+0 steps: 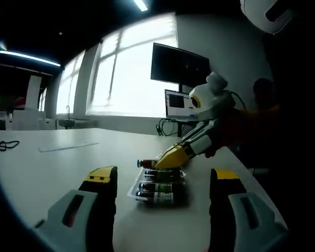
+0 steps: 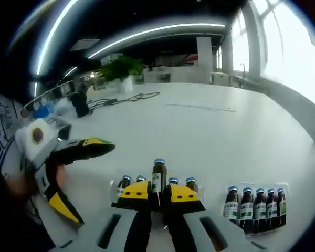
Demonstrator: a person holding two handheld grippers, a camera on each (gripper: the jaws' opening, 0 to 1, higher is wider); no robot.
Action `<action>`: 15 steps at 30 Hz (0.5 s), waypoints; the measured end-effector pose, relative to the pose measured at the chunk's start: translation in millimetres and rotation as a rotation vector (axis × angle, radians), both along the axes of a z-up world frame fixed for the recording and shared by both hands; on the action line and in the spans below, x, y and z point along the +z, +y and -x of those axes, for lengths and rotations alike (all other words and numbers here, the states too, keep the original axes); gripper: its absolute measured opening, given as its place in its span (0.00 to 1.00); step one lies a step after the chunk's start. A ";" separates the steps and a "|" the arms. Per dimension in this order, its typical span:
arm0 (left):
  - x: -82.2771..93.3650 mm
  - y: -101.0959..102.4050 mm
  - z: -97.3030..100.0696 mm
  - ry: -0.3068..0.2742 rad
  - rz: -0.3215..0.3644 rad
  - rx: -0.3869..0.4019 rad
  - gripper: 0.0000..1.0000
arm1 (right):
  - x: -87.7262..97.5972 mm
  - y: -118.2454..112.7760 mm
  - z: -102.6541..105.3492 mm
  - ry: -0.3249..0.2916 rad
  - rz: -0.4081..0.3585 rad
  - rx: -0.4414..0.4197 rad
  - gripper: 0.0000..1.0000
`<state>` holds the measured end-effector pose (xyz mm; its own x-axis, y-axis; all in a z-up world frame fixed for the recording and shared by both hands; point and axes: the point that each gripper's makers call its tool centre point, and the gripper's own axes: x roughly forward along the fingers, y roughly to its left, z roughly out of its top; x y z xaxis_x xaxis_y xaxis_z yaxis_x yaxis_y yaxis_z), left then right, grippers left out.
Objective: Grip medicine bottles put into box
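Yellow-tipped fingers (image 2: 134, 191) of the right gripper (image 2: 158, 195) clamp a medicine bottle (image 2: 157, 181) over the clear box (image 2: 115, 187), so I judge lowering it straight into its slot best, while the left gripper (image 1: 163, 181), jaws apart, waits at 9 o'clock.

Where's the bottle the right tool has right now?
In the right gripper view the bottle stands upright between the right tool jaws at bottom centre, raised among the blue-capped bottles in the tray, with another filled tray to its right.
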<state>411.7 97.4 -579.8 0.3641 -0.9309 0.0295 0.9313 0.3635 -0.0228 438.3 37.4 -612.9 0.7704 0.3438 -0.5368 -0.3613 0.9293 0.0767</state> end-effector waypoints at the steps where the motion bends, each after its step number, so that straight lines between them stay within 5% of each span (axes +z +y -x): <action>1: -0.1 0.4 -0.3 0.000 0.001 0.001 0.64 | -1.2 0.9 0.9 0.003 0.006 0.003 0.08; 15: -1.1 1.2 -1.7 0.001 -0.001 0.007 0.64 | -12.6 1.2 9.1 0.010 0.027 0.012 0.08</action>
<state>413.4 98.6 -581.0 0.3706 -0.9284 0.0279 0.9287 0.3700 -0.0230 429.2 38.6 -625.4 0.7608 0.3383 -0.5538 -0.3721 0.9266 0.0548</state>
